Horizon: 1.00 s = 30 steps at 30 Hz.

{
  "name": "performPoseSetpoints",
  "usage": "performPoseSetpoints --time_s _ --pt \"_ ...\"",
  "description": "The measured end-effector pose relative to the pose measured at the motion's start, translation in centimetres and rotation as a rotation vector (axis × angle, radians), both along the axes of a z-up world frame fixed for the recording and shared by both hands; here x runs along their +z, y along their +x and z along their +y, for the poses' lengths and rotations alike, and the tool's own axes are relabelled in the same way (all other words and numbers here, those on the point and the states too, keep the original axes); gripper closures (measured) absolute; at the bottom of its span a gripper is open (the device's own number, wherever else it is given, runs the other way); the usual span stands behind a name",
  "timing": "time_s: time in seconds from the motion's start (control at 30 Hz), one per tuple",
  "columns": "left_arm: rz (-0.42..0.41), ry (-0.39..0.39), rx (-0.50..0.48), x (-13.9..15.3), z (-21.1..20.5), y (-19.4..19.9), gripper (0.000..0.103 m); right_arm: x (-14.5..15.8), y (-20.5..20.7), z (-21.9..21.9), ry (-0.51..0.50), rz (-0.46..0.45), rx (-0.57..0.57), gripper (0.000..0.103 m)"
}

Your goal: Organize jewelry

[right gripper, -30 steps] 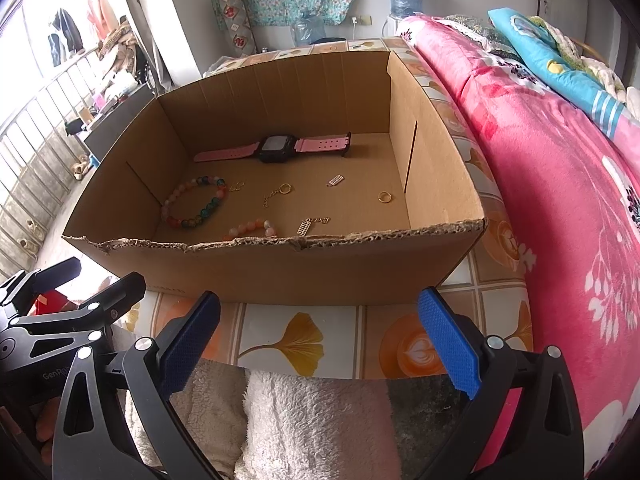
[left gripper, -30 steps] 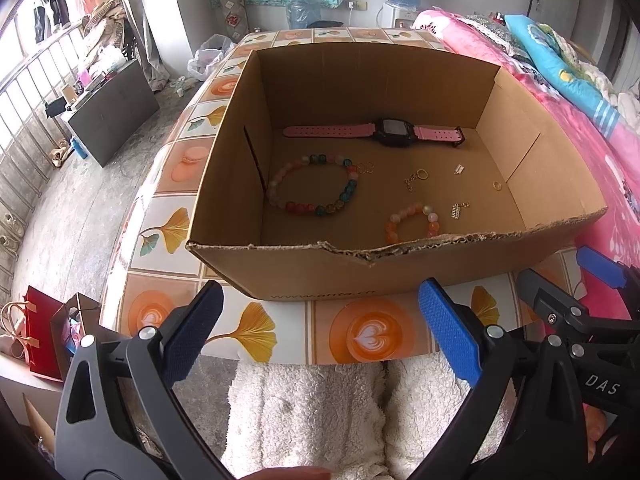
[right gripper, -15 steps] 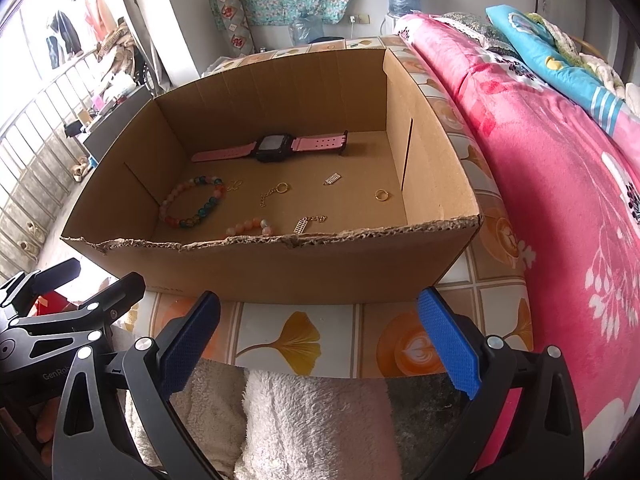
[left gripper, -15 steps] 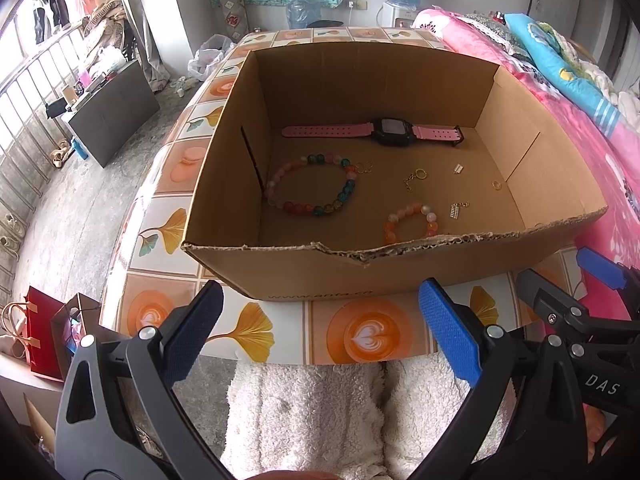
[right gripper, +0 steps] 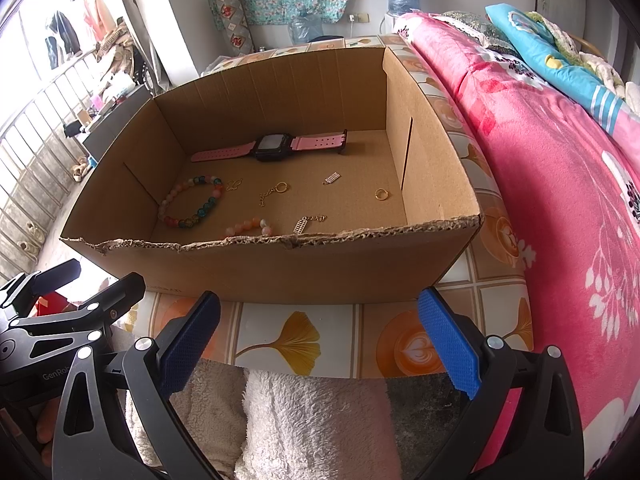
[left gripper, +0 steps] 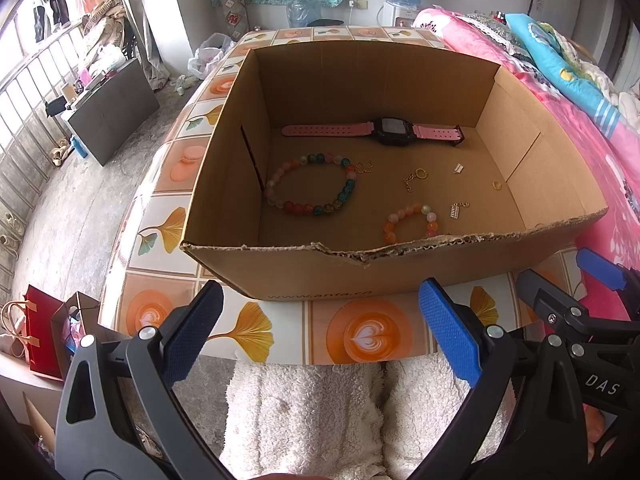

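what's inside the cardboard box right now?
Inside the cardboard box: pink watch, multicolour bead bracelet, orange bead bracelet partly hidden by the torn front wall, gold ring, and several small gold and silver charms. The floor strip just behind that wall is hidden.

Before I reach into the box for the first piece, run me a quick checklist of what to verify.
1. Left gripper open and empty: ok.
2. Right gripper open and empty: ok.
3. Both grippers outside the box, short of its torn front wall: ok.
4. Pieces lying apart on the box floor: watch, big bracelet, small bracelet, ring: ok.
5. Small bracelet fully in view: not ok, the front wall hides its near side in both views.
6. Where sorted pieces should go: cannot tell, no tray or divider shows.
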<state>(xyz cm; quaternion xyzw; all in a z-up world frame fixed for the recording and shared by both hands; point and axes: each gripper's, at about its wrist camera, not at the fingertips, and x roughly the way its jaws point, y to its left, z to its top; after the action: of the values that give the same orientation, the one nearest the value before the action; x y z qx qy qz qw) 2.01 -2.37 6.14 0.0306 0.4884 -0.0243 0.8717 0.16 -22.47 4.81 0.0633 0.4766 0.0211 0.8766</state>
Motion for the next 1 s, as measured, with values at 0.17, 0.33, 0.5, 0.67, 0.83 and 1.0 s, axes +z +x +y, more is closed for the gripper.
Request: performPoseSetpoints --time_s 0.17,0.33,0.5,0.67,0.83,1.0 --pt "0.001 -0.004 0.002 -0.1 -0.04 0.01 0.008 -0.03 0.03 -0.04 -0.001 0.0 0.0 0.007" --pt "0.007 -0.008 0.002 -0.17 0.01 0.09 0.008 -0.02 0.04 -0.04 -0.001 0.001 0.0 0.007" --pt "0.009 -0.011 0.002 -0.2 0.0 0.11 0.008 -0.03 0.07 -0.08 -0.001 0.001 0.0 0.007" --pt "0.022 -0.016 0.001 -0.29 0.02 0.26 0.008 -0.07 0.1 -0.08 0.001 0.005 -0.001 0.007" --pt "0.057 -0.021 -0.001 -0.7 0.07 0.72 0.008 -0.5 0.38 -0.27 0.012 0.029 -0.004 0.007" --pt "0.077 -0.027 0.001 -0.99 0.1 0.97 0.008 -0.65 0.66 -0.15 0.012 0.044 -0.004 0.007"
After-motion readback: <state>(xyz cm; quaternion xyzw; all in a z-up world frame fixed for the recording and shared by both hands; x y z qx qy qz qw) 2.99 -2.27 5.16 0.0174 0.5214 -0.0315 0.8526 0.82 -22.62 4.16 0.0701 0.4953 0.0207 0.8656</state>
